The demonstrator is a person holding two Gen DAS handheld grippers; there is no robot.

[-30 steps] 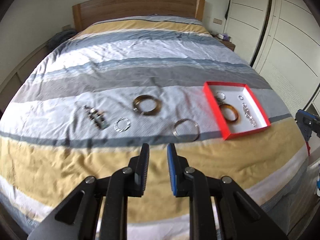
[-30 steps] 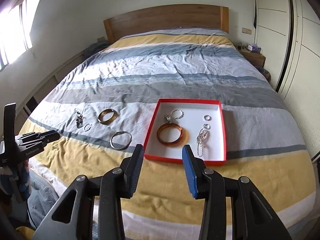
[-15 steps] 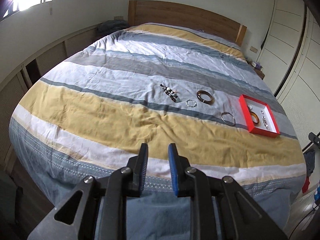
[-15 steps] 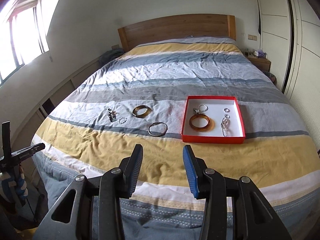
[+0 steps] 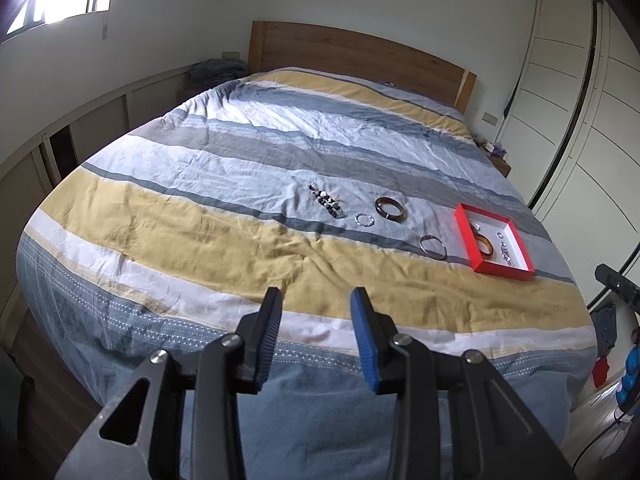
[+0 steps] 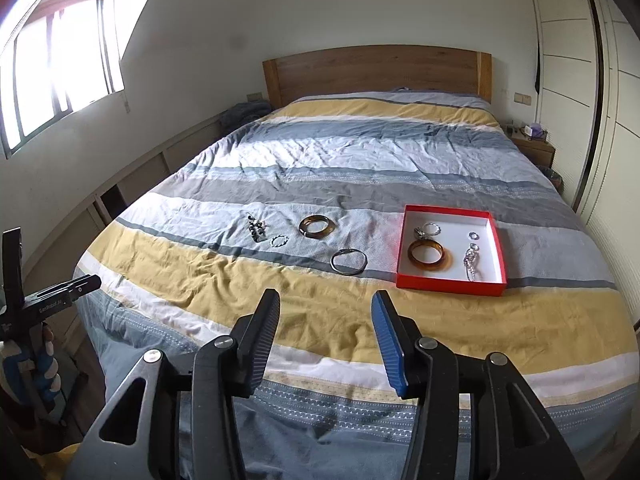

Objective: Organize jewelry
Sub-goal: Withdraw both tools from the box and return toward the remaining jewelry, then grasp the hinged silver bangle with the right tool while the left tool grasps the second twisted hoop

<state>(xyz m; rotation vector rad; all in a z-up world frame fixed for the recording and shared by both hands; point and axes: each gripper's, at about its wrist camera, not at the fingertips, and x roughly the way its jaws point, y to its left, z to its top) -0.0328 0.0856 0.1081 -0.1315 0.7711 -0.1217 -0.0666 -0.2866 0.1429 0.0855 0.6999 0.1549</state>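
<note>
Left hand-held gripper (image 5: 316,312): jaws opening, nothing between; pulled back from the bed (image 5: 224,240).
Right hand-held gripper (image 6: 326,318): jaws opening, empty; also backed off.
Loose jewelry: bangle (image 6: 317,226), bracelet (image 6: 349,262), ring (image 6: 279,240), beads (image 6: 256,229), ahead, far.
Box (image 6: 450,281): ahead-right, partly filled.
Meaning: sorting unfinished.

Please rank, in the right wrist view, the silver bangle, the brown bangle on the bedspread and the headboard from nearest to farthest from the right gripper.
1. Silver bangle, just ahead of the right gripper.
2. Brown bangle, beyond it, slightly left.
3. Headboard, at the far end.
</note>
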